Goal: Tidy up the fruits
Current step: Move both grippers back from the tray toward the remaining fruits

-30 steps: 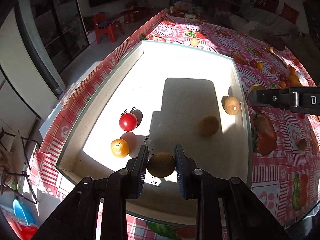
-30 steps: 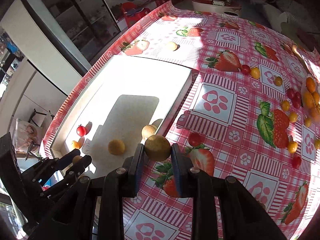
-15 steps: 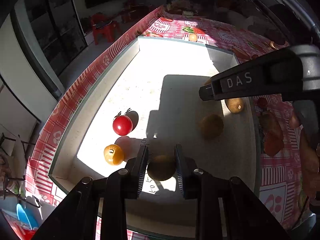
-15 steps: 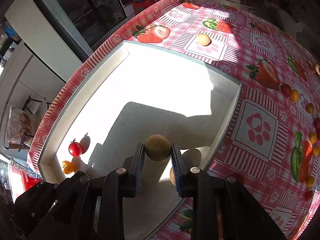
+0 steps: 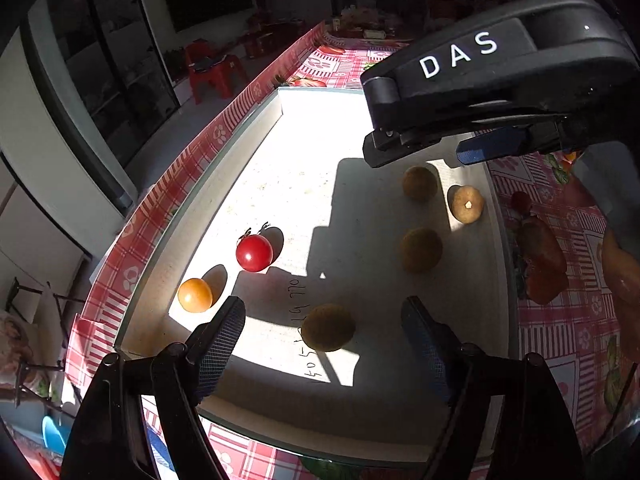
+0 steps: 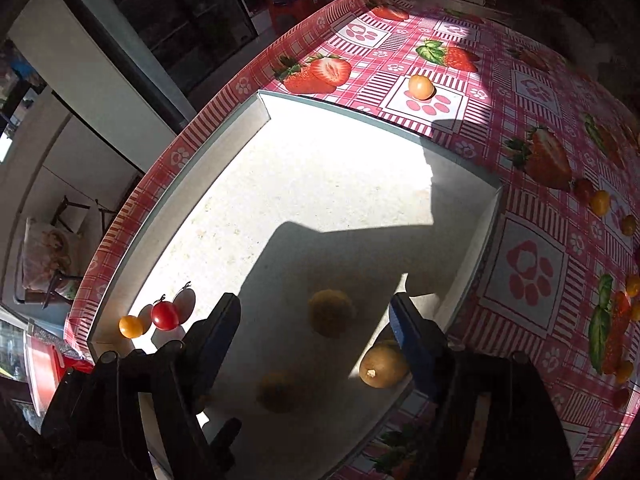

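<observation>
While both jaws are opening, white tray point(image 5: 248, 128), four brown fruits, two tomatoes.

The white tray point(image 6: 256, 112) is the landmark. Its far half is bare floor, so a gripper can pass there freely. Near its left wall lie a red tomato point(image 5: 254, 253) and an orange tomato point(image 5: 195, 295), close together. Four brown fruits crowd its near right part. The right gripper point(image 5: 472, 148) hangs over the right wall and blocks that side.
</observation>
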A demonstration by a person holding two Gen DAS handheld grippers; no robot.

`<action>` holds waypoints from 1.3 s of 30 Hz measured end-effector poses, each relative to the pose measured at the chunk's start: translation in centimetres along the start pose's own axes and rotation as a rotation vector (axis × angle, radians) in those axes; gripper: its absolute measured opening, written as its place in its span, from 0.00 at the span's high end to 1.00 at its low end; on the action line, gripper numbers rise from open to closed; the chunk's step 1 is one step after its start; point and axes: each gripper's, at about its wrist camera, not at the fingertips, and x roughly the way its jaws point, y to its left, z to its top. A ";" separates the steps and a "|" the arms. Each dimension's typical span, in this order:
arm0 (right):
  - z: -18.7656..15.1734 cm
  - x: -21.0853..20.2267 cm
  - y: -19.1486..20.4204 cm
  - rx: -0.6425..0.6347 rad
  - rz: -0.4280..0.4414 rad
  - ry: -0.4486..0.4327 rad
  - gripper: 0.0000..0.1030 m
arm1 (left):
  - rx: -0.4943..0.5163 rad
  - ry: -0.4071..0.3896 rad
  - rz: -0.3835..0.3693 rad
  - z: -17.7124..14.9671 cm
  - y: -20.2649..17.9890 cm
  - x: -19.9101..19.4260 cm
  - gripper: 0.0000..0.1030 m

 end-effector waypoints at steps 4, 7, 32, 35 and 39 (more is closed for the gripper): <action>-0.6 -2.2 -1.0 0.028 0.005 -0.039 0.19 | 0.003 -0.001 0.001 -0.4 -0.3 -0.6 0.21; -1.7 -3.7 -2.4 0.065 0.005 -0.061 0.19 | 0.009 0.002 -0.002 -0.8 -1.0 -1.3 0.21; -15.5 -11.6 -21.8 0.419 -0.201 -0.101 0.19 | 0.221 0.003 -0.171 0.2 -13.9 -4.4 0.21; -16.2 -12.2 -23.3 0.435 -0.218 -0.104 0.19 | 0.240 0.026 -0.219 0.2 -16.5 -4.0 0.21; -16.6 -12.6 -24.6 0.439 -0.230 -0.112 0.19 | 0.253 0.042 -0.274 0.4 -19.5 -3.7 0.21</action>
